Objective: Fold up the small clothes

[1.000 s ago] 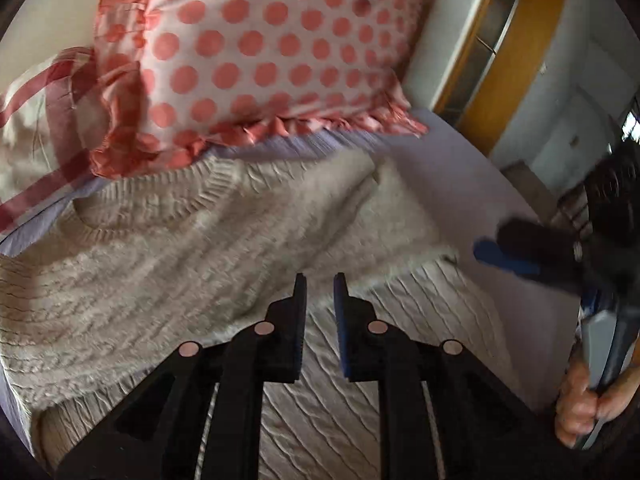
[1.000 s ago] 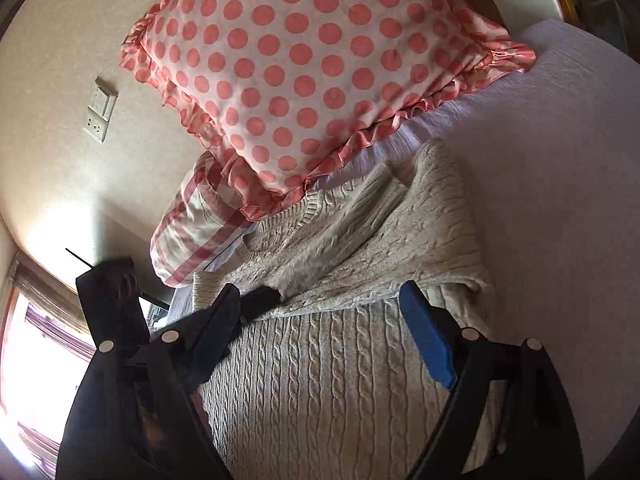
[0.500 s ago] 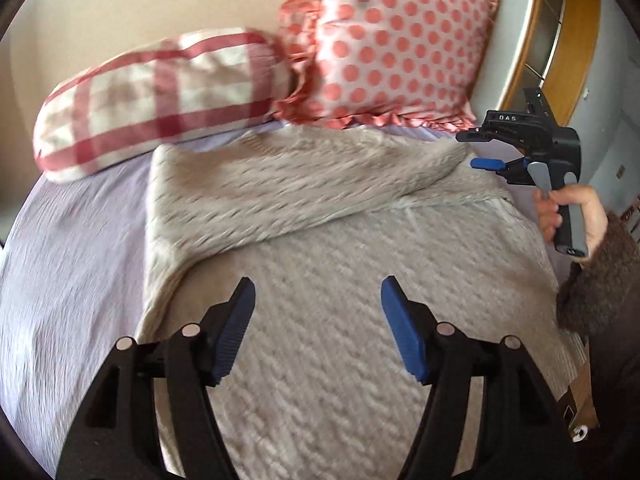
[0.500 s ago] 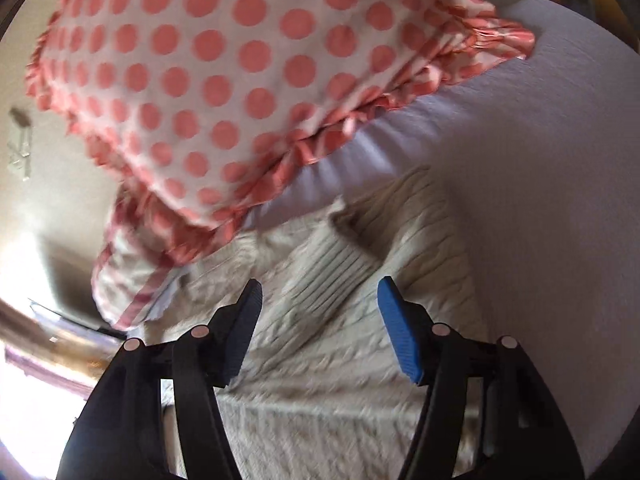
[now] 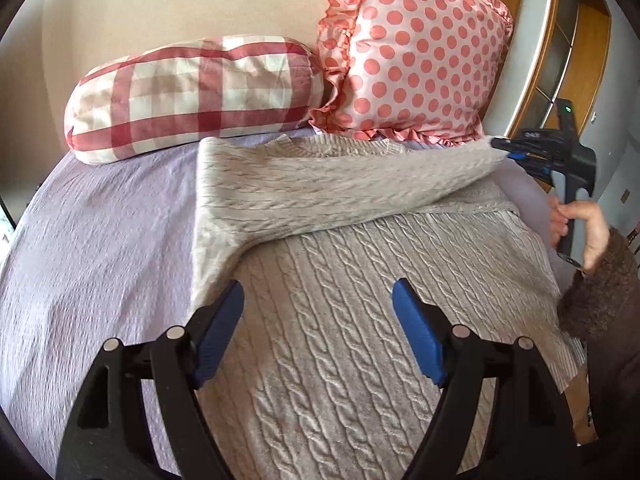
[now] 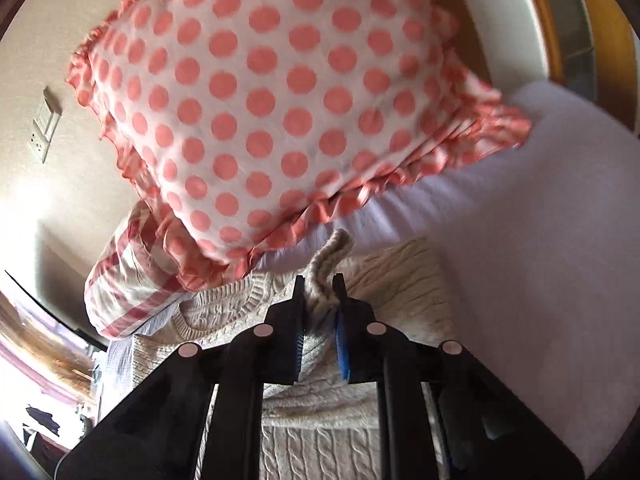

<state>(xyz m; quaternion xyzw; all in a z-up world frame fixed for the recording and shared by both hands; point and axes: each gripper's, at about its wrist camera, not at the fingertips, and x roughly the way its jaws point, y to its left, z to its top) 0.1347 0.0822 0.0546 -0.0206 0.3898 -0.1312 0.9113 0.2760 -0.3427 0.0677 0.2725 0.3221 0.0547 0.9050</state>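
Beige cable-knit sweater spread across the lavender bedspread, one sleeve folded over its chest. Right claw closing on the sleeve's cuff; left claw opening, empty, above the body. Gingham pillow and polka-dot pillow at the head edge against a beige wall.

The sweater is spread on the bed. Behind the sweater, two pillows are set against the wall: the checked pillow behind its left part, the dotted pillow behind its right. One sleeve is laid across the sweater's upper part, its cuff apparently lifted at the sweater's right edge.
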